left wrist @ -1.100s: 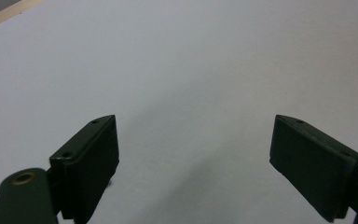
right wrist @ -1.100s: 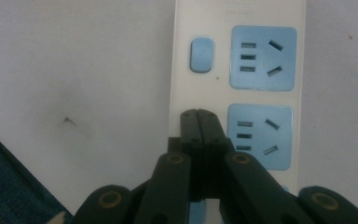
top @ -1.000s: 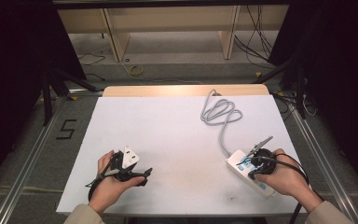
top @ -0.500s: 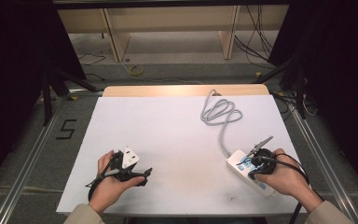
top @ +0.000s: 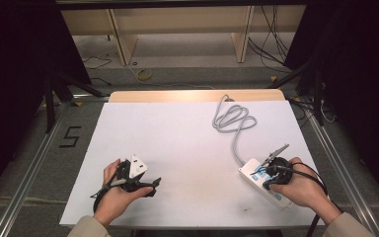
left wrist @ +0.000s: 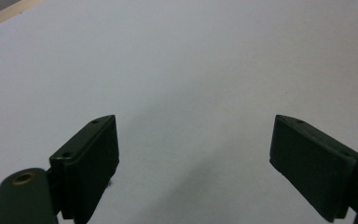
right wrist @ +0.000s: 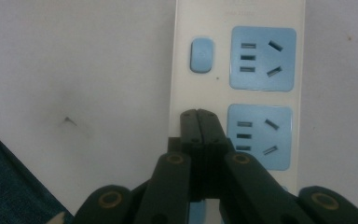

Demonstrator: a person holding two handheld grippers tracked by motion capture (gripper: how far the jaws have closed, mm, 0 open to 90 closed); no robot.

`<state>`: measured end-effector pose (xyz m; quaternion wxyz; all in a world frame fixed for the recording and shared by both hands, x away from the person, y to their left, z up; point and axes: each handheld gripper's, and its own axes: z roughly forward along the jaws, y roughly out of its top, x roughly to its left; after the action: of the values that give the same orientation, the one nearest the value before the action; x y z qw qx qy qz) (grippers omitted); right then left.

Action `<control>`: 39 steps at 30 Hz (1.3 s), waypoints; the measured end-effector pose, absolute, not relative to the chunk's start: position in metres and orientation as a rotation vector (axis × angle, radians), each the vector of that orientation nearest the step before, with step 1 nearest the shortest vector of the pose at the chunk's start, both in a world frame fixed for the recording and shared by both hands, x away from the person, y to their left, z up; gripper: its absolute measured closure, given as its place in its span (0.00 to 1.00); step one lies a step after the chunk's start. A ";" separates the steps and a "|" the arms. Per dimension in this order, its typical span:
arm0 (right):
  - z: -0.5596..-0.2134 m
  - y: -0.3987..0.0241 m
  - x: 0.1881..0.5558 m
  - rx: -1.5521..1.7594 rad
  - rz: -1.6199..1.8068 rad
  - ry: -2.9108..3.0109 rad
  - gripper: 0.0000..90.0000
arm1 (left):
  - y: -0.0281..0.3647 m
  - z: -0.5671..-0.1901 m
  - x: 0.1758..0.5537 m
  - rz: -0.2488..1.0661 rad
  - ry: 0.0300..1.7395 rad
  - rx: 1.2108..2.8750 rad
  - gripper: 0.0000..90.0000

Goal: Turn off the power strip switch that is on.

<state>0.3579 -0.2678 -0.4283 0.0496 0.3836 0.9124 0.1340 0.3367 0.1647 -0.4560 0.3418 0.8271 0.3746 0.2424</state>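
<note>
Nothing has moved since the earlier frames: both hands, strip and cord sit as before.

Item 1 – left gripper (top: 150,185). Held low over the table's near-left part, resting at or just above the white table (top: 187,143); hand (top: 116,190) wraps the body from behind, jaws pointing right across the sheet. Jaws wide apart, nothing between; left gripper view (left wrist: 193,154) has only bare white surface past the pads, w/ a strip of wood edge top left.

Item 2 – right gripper (top: 266,172). Near-right part of table, hand (top: 298,190) gripping from the near side, cable looping round the wrist. Jaws shut tight on nothing, pads pressed together; tip is over the strip's casing beside a blue socket, seen in right gripper view (right wrist: 198,114). Whether tip touches casing: cannot tell.

Item 3 – power strip (top: 256,180). White, lies flat and diagonal at near-right, partly under right hand. Right gripper view gives detail the high view lacks: blue socket panels and a blue switch (right wrist: 202,55) on the strip (right wrist: 186,84).

Item 4 – grey cord (top: 232,121). Runs from strip's far end, looped loosely toward the far edge.
</note>
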 end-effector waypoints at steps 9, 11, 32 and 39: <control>-0.424 -0.269 0.357 1.170 0.434 2.771 1.00 | 0.165 -0.456 0.337 0.630 0.974 2.151 0.17; -0.425 -0.269 0.357 1.167 0.431 2.772 1.00 | 0.165 -0.456 0.337 0.629 0.973 2.151 0.17; -0.421 -0.272 0.358 1.160 0.554 2.715 1.00 | 0.165 -0.456 0.337 0.630 0.976 2.149 0.17; -0.420 -0.275 0.359 1.165 0.611 2.672 1.00 | 0.165 -0.456 0.337 0.631 0.979 2.145 0.17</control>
<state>0.3594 -0.2754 -0.4201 0.0815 0.3899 0.8942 0.2043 0.3369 0.1652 -0.4562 0.3433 0.8255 0.3766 0.2428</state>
